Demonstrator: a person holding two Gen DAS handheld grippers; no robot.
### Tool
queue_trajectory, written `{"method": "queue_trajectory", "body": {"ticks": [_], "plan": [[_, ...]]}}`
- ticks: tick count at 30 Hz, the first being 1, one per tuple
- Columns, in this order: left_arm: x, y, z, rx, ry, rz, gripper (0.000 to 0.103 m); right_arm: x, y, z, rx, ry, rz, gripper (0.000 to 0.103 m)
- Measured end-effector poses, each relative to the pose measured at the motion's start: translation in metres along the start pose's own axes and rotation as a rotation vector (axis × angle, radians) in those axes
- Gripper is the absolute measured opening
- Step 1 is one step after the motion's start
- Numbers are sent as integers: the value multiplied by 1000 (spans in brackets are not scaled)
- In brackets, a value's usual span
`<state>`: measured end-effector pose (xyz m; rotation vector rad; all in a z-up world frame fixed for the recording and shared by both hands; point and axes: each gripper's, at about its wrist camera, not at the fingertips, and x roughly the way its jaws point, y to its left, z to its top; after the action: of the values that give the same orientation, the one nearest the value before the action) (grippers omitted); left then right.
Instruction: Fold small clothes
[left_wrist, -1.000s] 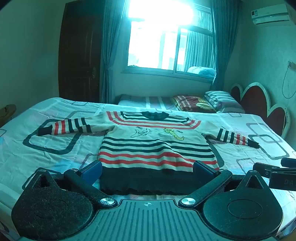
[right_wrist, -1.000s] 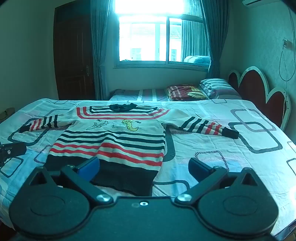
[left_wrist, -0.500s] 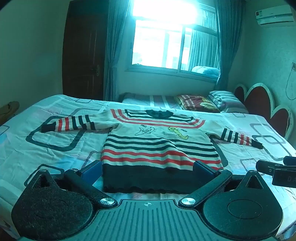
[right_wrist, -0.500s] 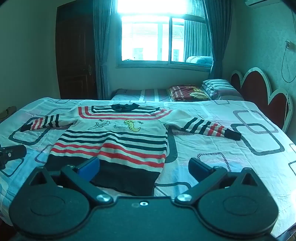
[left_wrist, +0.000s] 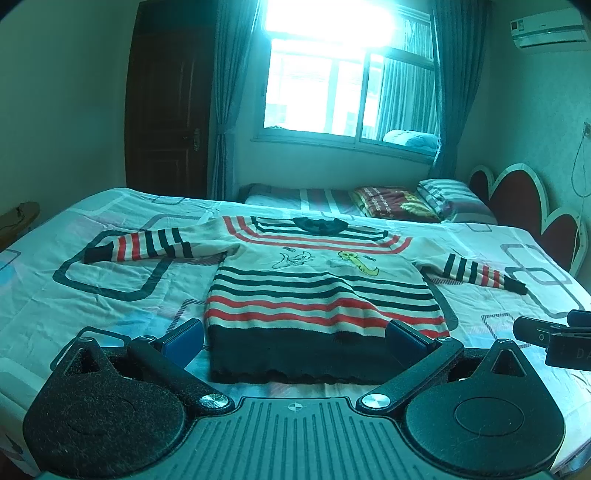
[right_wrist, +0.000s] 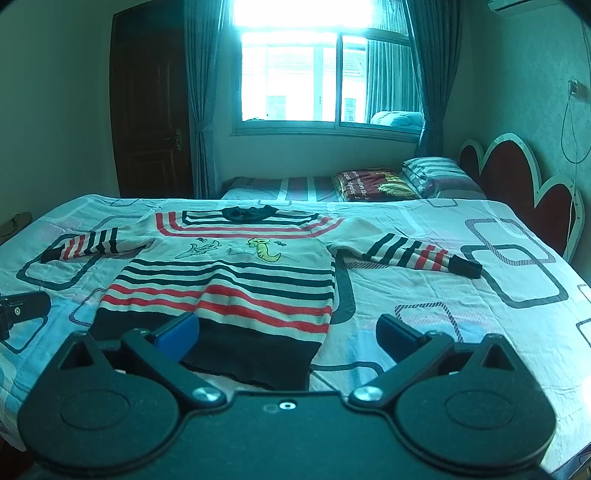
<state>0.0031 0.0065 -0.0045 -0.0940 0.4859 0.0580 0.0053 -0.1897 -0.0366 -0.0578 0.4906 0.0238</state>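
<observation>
A small striped sweater lies flat on the bed, both sleeves spread out, dark collar at the far end, dark hem nearest me. My left gripper hovers open just in front of the hem, its blue pads level with the hem's two corners. The right gripper is also open, above the hem's right corner, with the sweater to its left front. Neither gripper holds anything. Each gripper's tip shows at the edge of the other's view.
The bed sheet has a pattern of rounded rectangles. A red scalloped headboard stands at the right. Pillows and a folded blanket lie on a second bed under the window. A dark door is at the back left.
Both grippers have drawn back slightly and risen, so the sweater sits a little lower and farther in view. Both stay open and the sweater has not moved.
</observation>
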Motion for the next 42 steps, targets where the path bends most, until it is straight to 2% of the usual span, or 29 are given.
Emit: {"method": "queue_trajectory", "body": {"ticks": [42], "plan": [[0, -3, -2, 1, -6, 25, 103, 0, 0, 3, -14, -17, 12, 102]]}}
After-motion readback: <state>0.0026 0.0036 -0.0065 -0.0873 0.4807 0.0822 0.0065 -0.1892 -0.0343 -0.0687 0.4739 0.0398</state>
